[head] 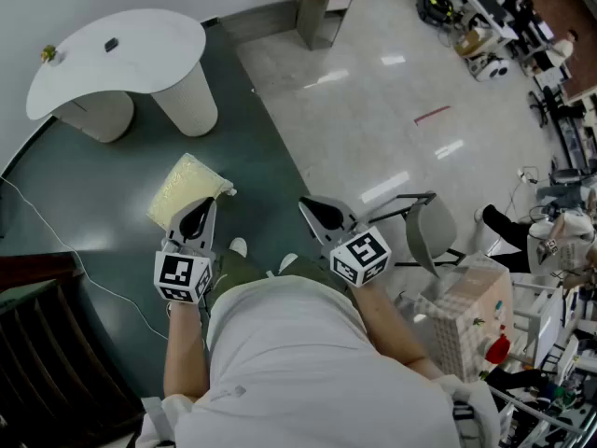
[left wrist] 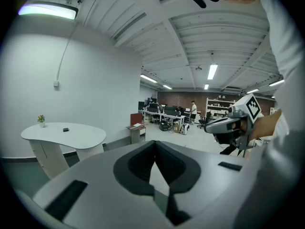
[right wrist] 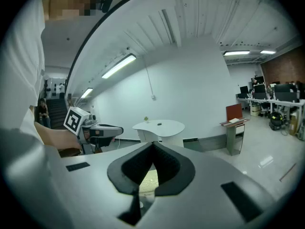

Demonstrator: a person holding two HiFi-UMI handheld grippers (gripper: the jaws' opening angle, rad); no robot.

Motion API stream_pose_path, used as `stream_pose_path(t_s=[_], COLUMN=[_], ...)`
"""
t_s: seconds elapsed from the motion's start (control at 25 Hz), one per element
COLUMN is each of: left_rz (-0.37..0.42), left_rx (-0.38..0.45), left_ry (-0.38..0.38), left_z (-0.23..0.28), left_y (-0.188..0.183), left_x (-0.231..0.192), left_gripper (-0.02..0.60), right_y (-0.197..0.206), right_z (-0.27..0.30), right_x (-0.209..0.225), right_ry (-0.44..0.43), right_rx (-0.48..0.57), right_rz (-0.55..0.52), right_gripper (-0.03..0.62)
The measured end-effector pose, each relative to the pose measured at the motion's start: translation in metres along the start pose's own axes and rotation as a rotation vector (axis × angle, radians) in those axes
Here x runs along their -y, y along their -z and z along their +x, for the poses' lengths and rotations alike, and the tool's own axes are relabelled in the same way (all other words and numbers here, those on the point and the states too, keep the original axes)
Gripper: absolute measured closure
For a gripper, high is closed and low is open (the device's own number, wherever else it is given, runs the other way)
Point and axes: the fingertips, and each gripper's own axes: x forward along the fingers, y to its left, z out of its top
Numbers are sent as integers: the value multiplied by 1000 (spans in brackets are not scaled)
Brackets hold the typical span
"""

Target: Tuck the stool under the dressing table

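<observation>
The white dressing table (head: 121, 54) stands at the upper left on two rounded legs, by the wall. On the dark green floor in front of it is the stool (head: 187, 189), with a pale yellow fuzzy seat. My left gripper (head: 196, 220) hovers over the stool's near edge, shut and holding nothing. My right gripper (head: 322, 215) is to the stool's right, also shut and holding nothing. The left gripper view shows the table (left wrist: 64, 135) and the right gripper (left wrist: 233, 125). In the right gripper view the stool's seat (right wrist: 148, 180) shows past the shut jaws, with the table (right wrist: 159, 126) behind it.
A small plant (head: 48, 54) and a dark object (head: 111, 44) sit on the table. A red-topped side table (head: 322, 7) stands at the back. A grey chair (head: 424, 231), a box (head: 466, 315) and cluttered shelves are at the right. A white cable (head: 56, 241) crosses the floor at left.
</observation>
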Motion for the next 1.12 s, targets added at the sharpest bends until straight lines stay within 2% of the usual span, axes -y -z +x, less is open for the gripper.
stream_pose_path(t_s=[0.28, 0.48, 0.6, 0.76, 1.0, 1.12], left_rz=[-10, -62, -94, -143, -164, -229], left_rx=[-44, -75, -72, -59, -71, -71], left_ry=[-36, -81, -111, -154, -218, -264], left_z=[7, 9, 14, 28, 37, 26], left_y=[12, 30, 36, 35, 40, 54], left_x=[15, -10, -44, -110, -200, -236], left_gripper=[580, 580, 580, 580, 580, 580], right_y=[13, 12, 4, -15, -35, -40], right_z=[-1, 36, 75, 142, 240, 284], right_x=[21, 27, 31, 38, 33, 20], right_ry=[-41, -85, -111, -148, -219, -280], right_rx=[-21, -55, -82, -125, -201, -240], right_rz=[41, 57, 42, 8, -57, -81], right_gripper=[585, 583, 583, 583, 583, 583])
